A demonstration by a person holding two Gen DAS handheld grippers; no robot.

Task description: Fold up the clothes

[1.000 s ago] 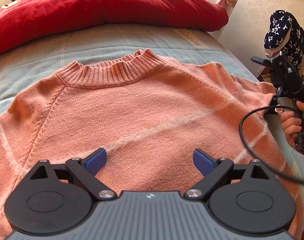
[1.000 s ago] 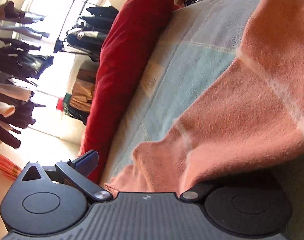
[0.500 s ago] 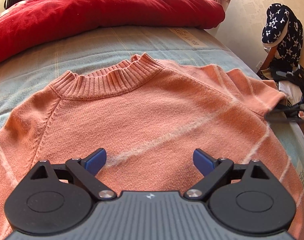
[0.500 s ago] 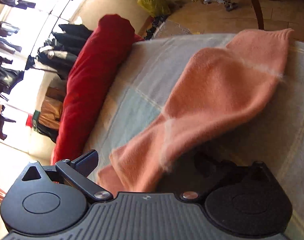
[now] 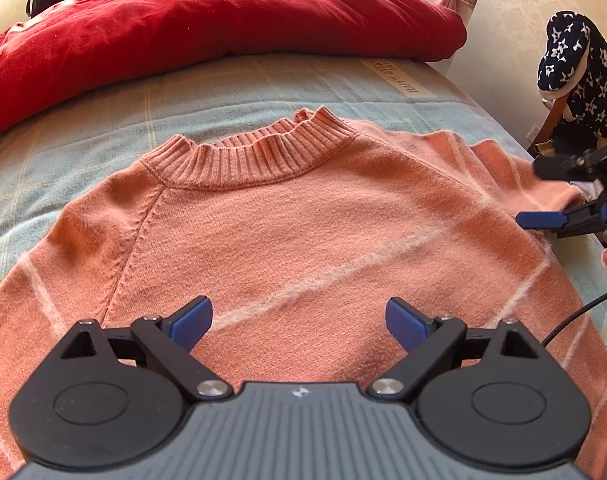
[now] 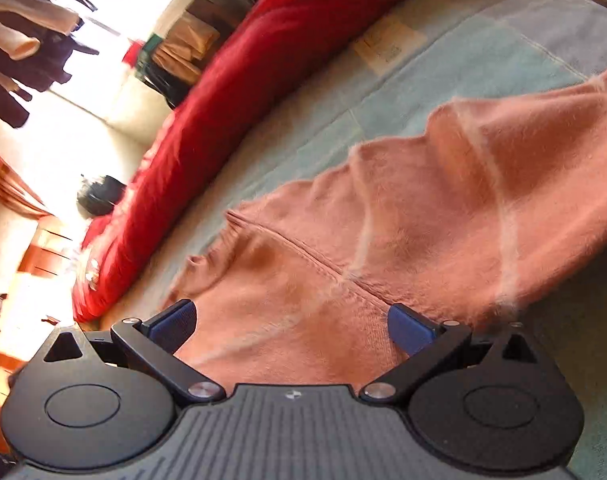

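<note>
The salmon-pink sweater lies spread flat on the pale blue bedcover, its ribbed collar toward the far side where a red duvet is heaped. The left gripper hovers over the near part of the body with its jaws wide apart and nothing between them. At the right, the right gripper is also spread wide and holds nothing, close over the rumpled sleeve.

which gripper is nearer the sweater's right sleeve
Right. The right gripper sits open at the sleeve by the bed's edge, fingers at the fabric. The left gripper hovers open over the sweater's lower middle, well away from it.
</note>
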